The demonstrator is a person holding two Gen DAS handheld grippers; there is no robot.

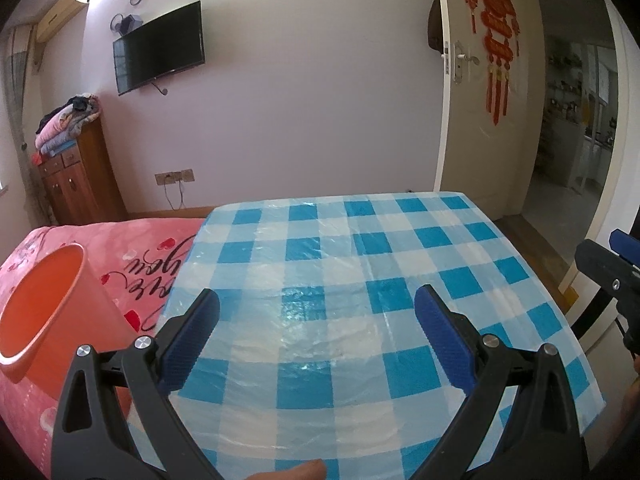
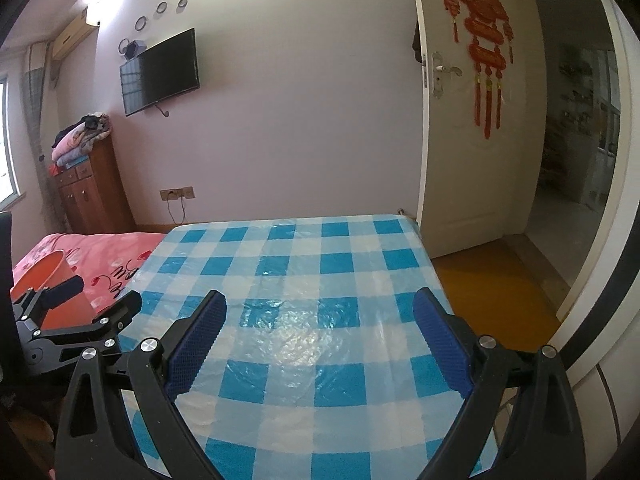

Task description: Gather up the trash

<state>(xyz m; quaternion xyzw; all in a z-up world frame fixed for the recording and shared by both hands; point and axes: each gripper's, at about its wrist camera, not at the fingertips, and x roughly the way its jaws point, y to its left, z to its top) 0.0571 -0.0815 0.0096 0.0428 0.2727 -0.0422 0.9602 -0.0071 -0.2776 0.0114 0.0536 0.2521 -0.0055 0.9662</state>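
Both your left tool (image 1: 316, 316) and right tool (image 2: 318, 320) hang spread and empty above the checked desk (image 1: 440, 240), no trash showing, while the orange bin (image 1: 44, 304) sits off left, nearer your left hand.

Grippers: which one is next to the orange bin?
The left gripper. The orange bin sits just off its left finger on the pink bedspread. The right gripper is on the far side, toward the open door. Both are open and empty.
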